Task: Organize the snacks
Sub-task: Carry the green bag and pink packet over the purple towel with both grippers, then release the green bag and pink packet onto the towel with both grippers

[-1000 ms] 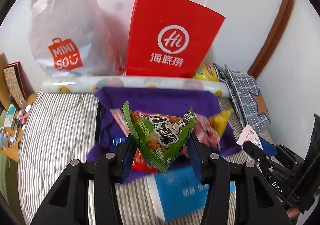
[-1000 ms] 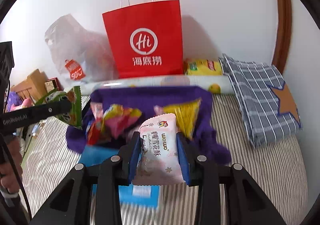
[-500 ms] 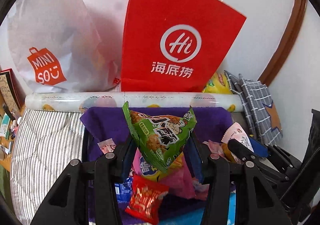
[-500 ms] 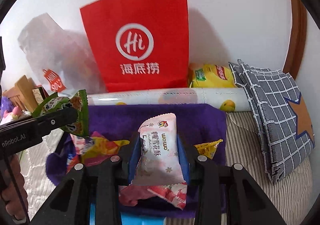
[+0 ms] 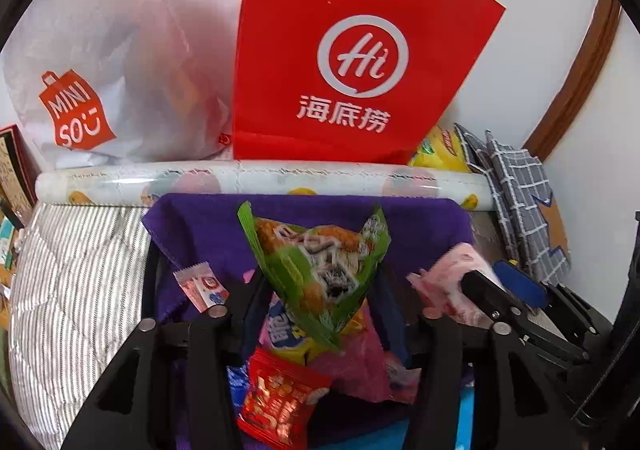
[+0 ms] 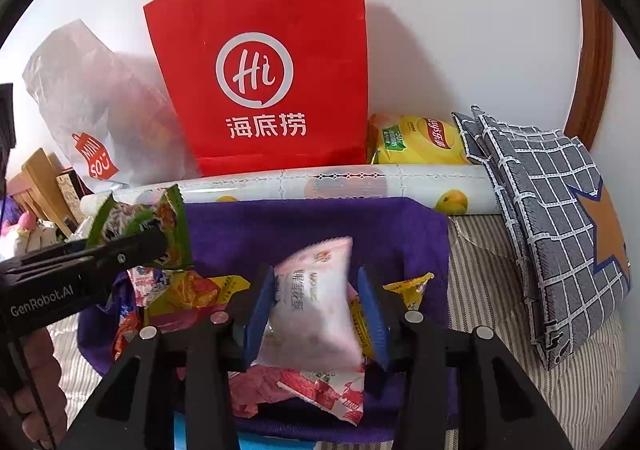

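A: Both tools have come forward and down since a second ago, from the near edge of the purple-lined bin [image 6: 320,226] to over its middle, on the striped bed [image 5: 72,270].

B: Their grip?

A: The left tool [image 5: 316,302] has its jaws opening; the green triangular packet [image 5: 320,270] is between the pads, which look to have let go. The right tool [image 6: 316,310] is opening too, with the pink-white pastry packet [image 6: 316,302] tilted between its blue pads, seemingly loose.

B: How should the drop go?

A: Likely best to hold both tools level over the pile, open fully, and let each packet fall clear of the bin's far rim before withdrawing. The small red sachet [image 5: 280,398] lies just below.
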### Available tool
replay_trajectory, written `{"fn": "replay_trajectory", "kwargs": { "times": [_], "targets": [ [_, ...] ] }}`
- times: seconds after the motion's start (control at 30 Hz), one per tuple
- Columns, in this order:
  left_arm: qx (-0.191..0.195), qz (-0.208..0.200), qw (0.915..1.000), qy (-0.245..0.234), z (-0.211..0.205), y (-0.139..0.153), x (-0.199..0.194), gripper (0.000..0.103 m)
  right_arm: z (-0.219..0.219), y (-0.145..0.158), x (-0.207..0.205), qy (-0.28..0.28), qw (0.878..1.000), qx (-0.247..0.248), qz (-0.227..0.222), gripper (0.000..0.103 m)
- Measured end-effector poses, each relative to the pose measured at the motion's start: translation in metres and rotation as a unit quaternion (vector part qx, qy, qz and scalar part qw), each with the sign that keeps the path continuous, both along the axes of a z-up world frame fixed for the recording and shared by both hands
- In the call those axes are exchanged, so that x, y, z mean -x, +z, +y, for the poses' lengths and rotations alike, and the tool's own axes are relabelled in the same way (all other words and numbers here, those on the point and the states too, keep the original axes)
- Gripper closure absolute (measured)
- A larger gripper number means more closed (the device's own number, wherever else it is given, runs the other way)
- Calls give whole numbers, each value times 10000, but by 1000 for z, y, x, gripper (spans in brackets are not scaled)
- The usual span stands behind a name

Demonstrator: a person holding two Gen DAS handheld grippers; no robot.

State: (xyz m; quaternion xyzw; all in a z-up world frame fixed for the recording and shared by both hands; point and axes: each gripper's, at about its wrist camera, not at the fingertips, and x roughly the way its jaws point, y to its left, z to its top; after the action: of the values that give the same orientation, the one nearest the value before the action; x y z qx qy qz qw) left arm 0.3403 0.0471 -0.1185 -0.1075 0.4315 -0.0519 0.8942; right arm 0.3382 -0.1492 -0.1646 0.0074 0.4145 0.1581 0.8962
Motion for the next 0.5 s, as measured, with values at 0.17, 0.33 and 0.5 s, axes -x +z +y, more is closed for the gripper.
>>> {"fn": "replay_trajectory", "kwargs": {
  "times": [0.17,0.33,0.5],
  "targets": [
    [-180,-115,9997,79,-4,18,19,30,-4,24,17,-113,9997,-94,-184,47],
    [-286,-239,9993,56,-7,40,48,22,-8,52,46,-163,9990,-76,-407,40],
    [-261,-336,9991,-7,-14,58,85,19,-18,77,85,-247,9989,-34,-409,40]
  ]
}}
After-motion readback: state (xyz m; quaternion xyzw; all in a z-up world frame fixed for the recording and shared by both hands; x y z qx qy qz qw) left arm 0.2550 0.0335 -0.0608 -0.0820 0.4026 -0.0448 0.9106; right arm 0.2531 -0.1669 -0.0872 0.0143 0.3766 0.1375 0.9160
